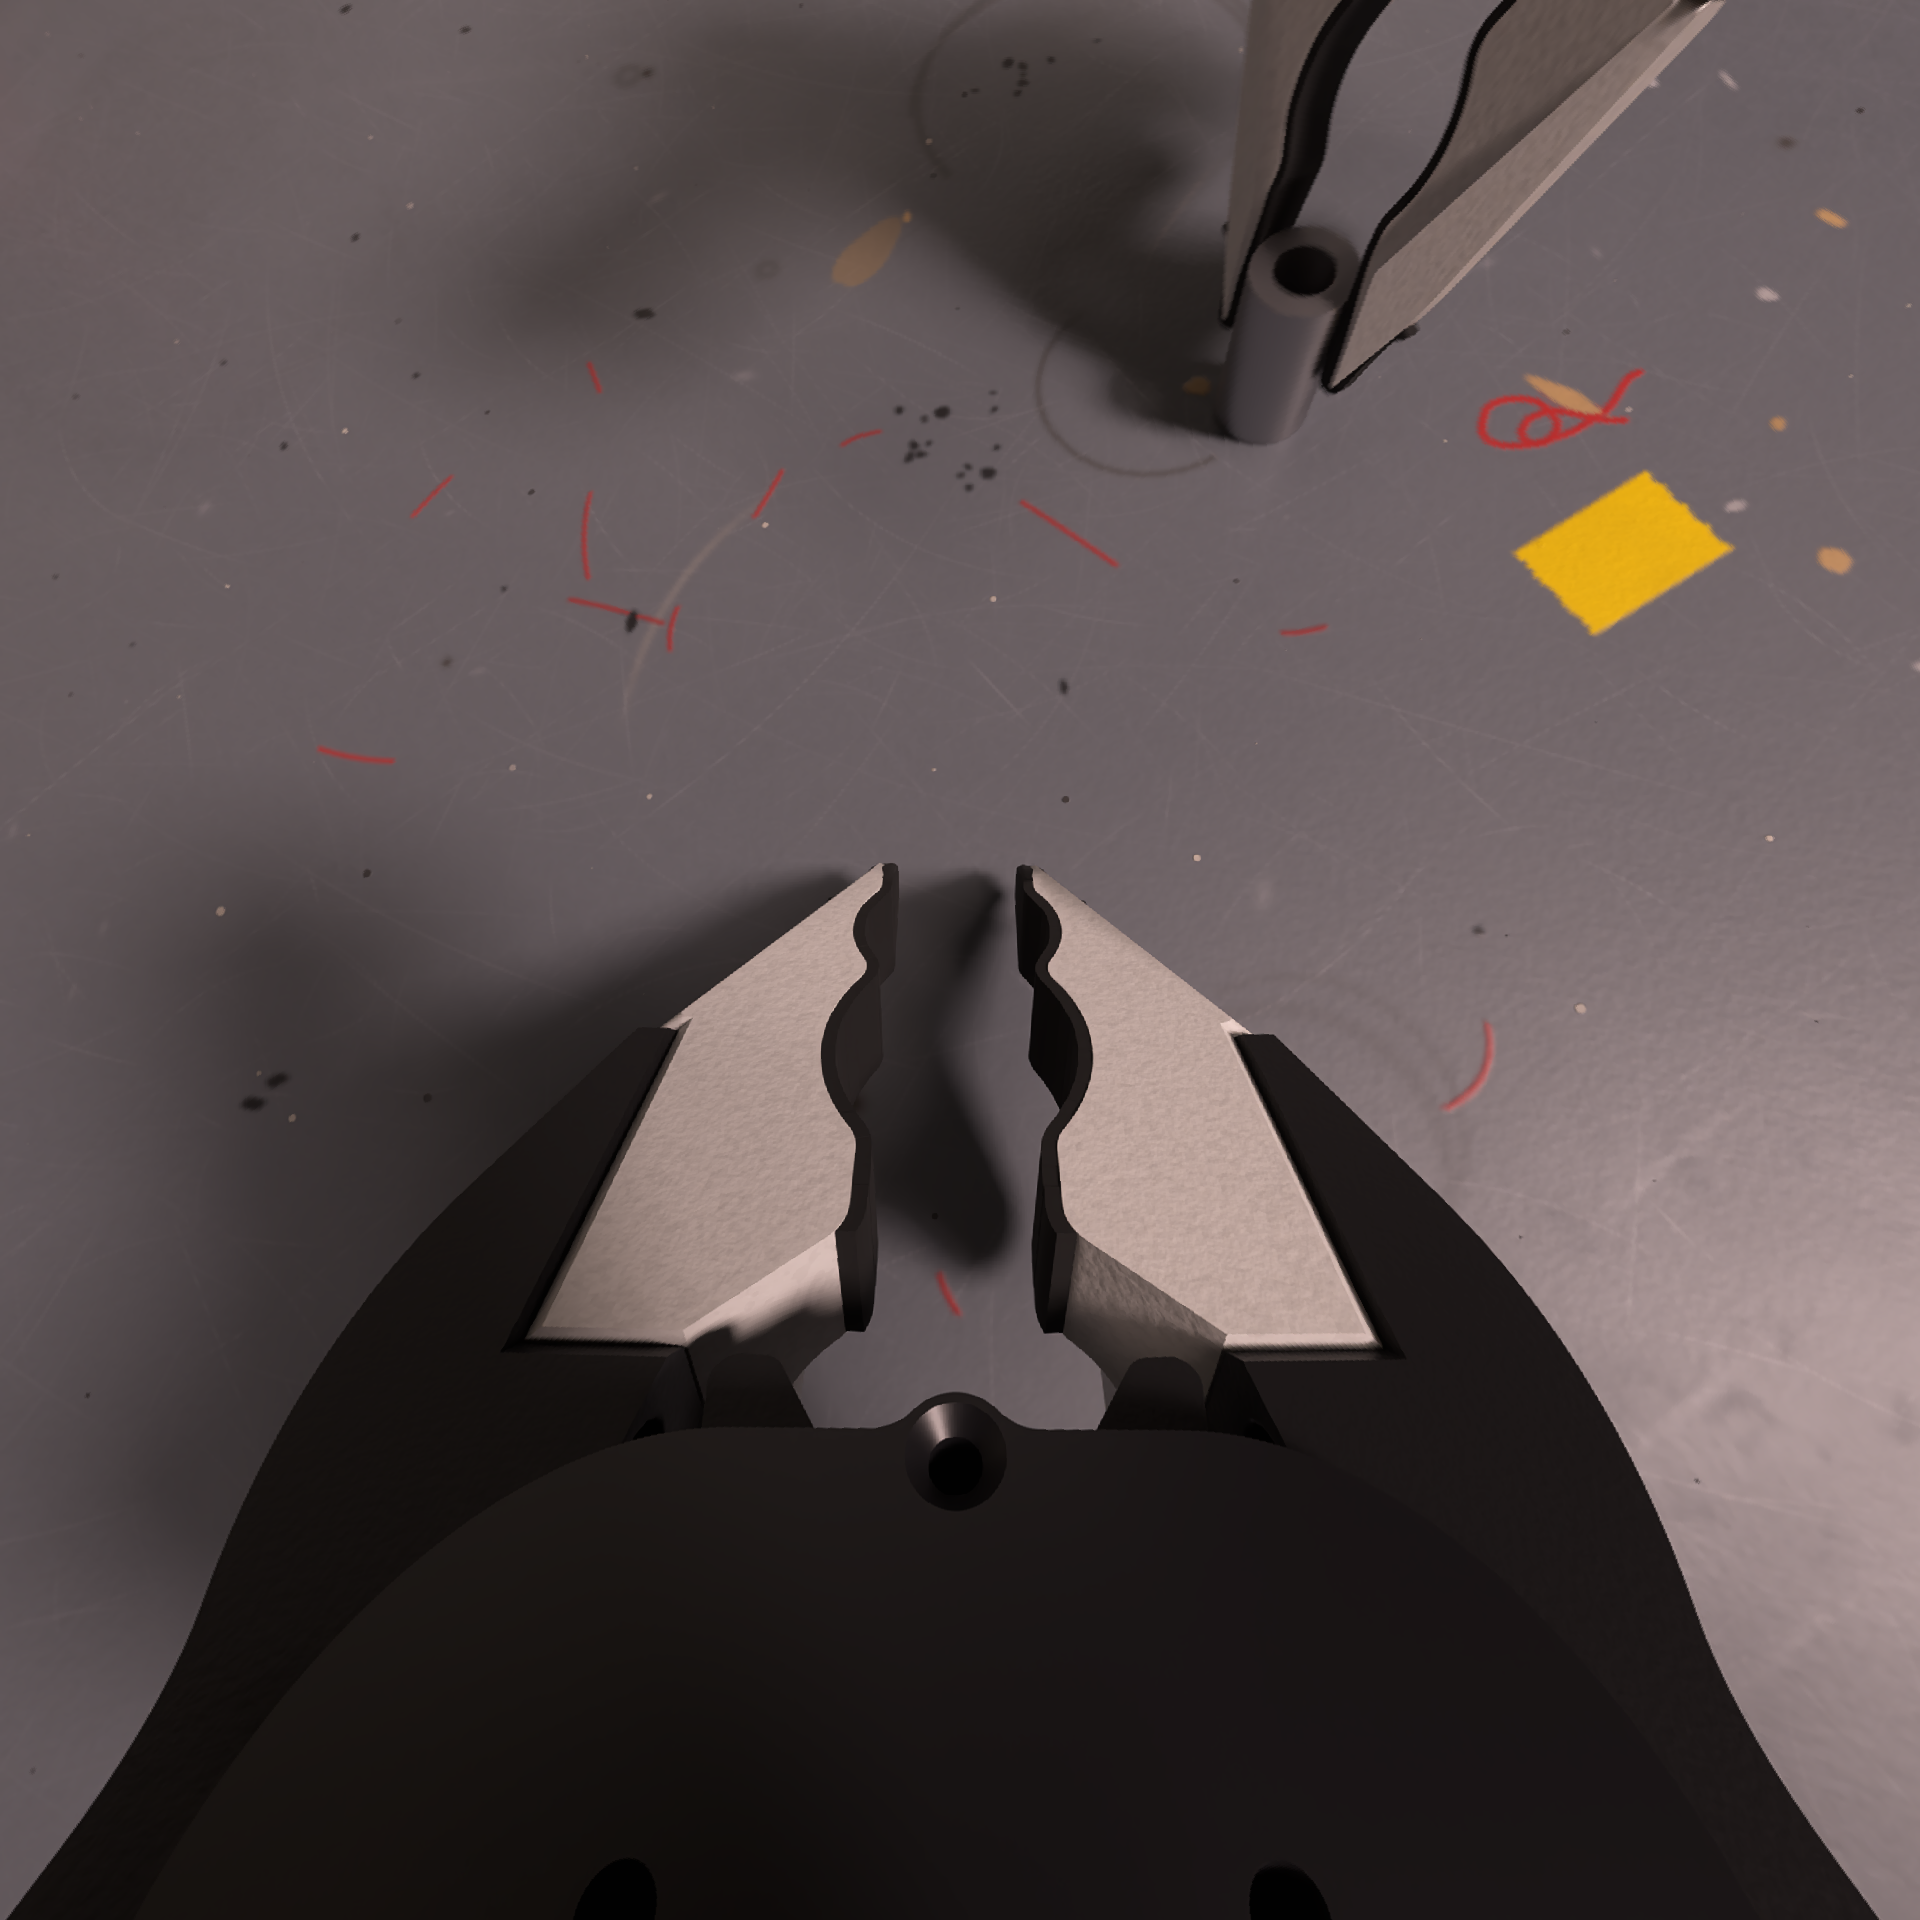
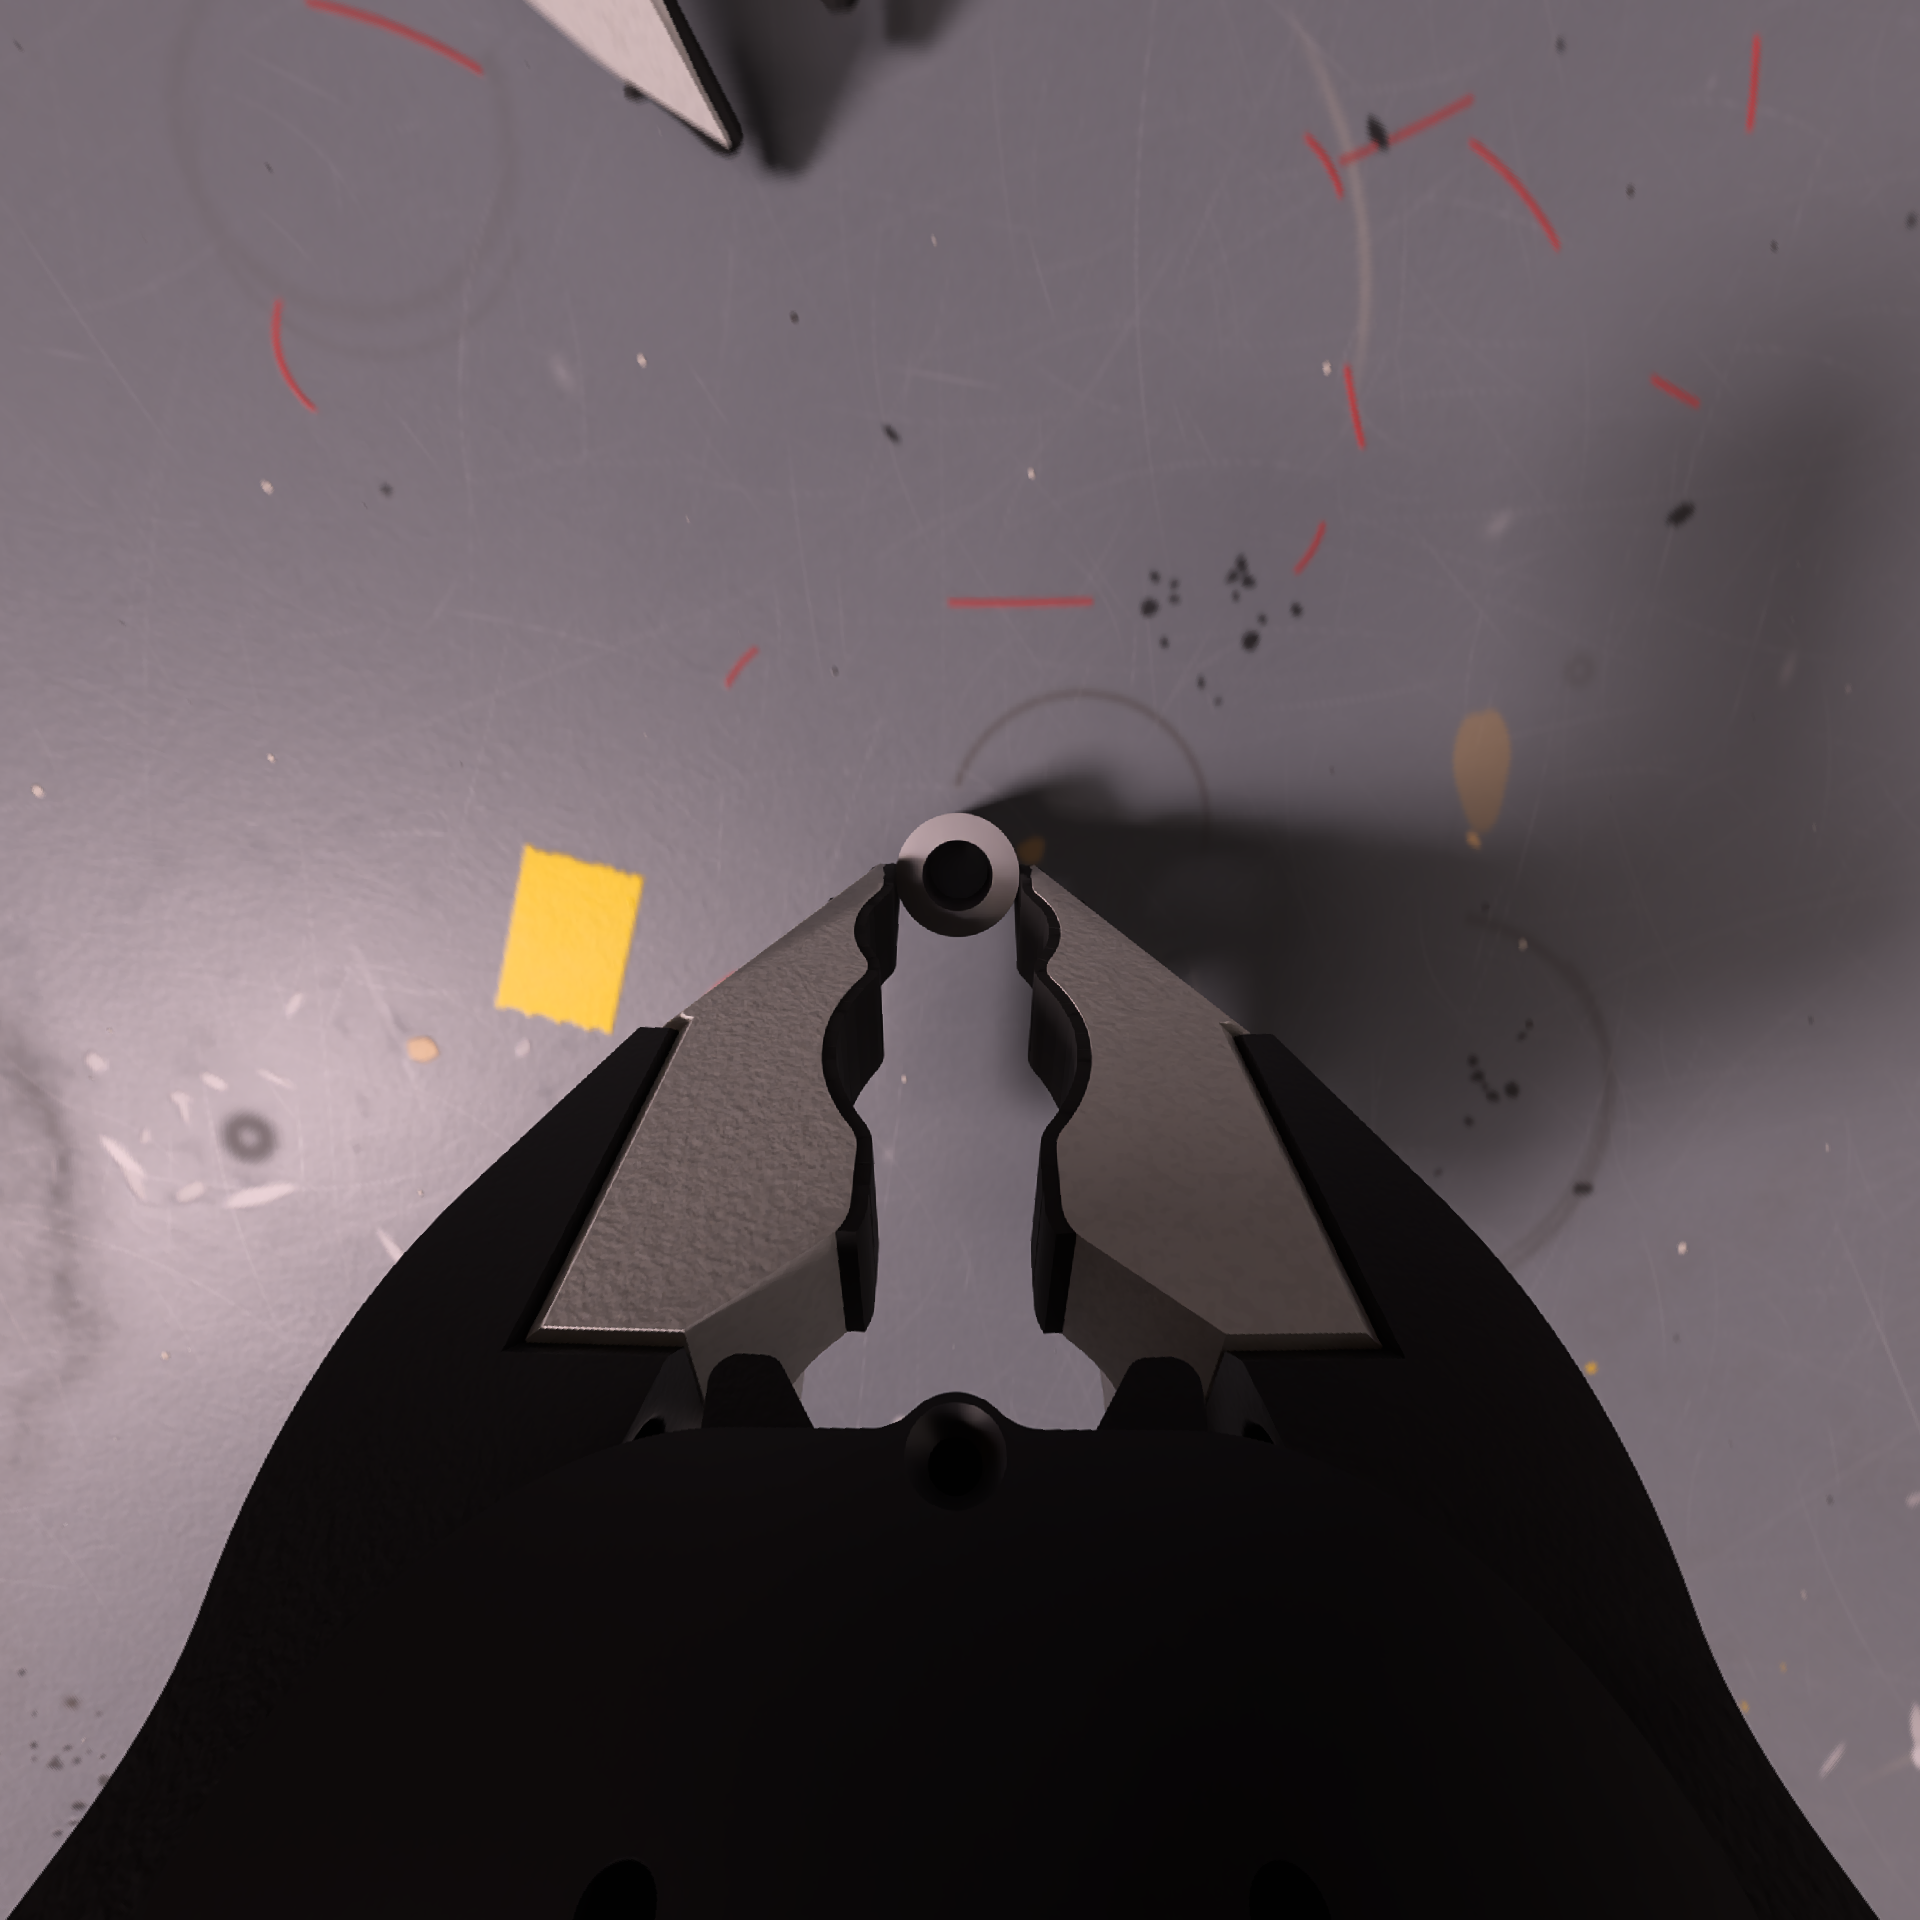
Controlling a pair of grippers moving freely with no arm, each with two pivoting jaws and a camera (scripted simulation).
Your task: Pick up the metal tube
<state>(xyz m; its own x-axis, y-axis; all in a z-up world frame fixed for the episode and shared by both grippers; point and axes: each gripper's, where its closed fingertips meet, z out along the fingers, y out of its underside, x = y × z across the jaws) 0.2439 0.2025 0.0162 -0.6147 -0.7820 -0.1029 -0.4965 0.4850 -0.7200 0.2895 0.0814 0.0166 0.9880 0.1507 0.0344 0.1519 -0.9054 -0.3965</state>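
Scuffed grey floor (image 1: pixel 935 675), red flecks, yellow tape (image 1: pixel 1621 551) at 2 o'clock. Tube (image 1: pixel 1283 343): upright at 1 o'clock, rigid, smooth, likely slippery; hold near the top. Right gripper (image 2: pixel 954 891): fingertips clamping its rim. Left gripper (image 1: pixel 956 883): slightly parted, empty.

My right gripper (image 2: pixel 956 883) has matt black, plastic-looking shells, pale fingers (image 2: pixel 727 1122) with a fine grainy texture, and smooth dark wavy pads. At its twelve o'clock, the short grey metal tube (image 2: pixel 956 888) looks smooth and satin, its bore dark. The grey tabletop (image 2: pixel 623 520) is dull, scratched and speckled. At nine o'clock lies a matt yellow rectangular patch (image 2: pixel 568 940), perhaps paper tape.
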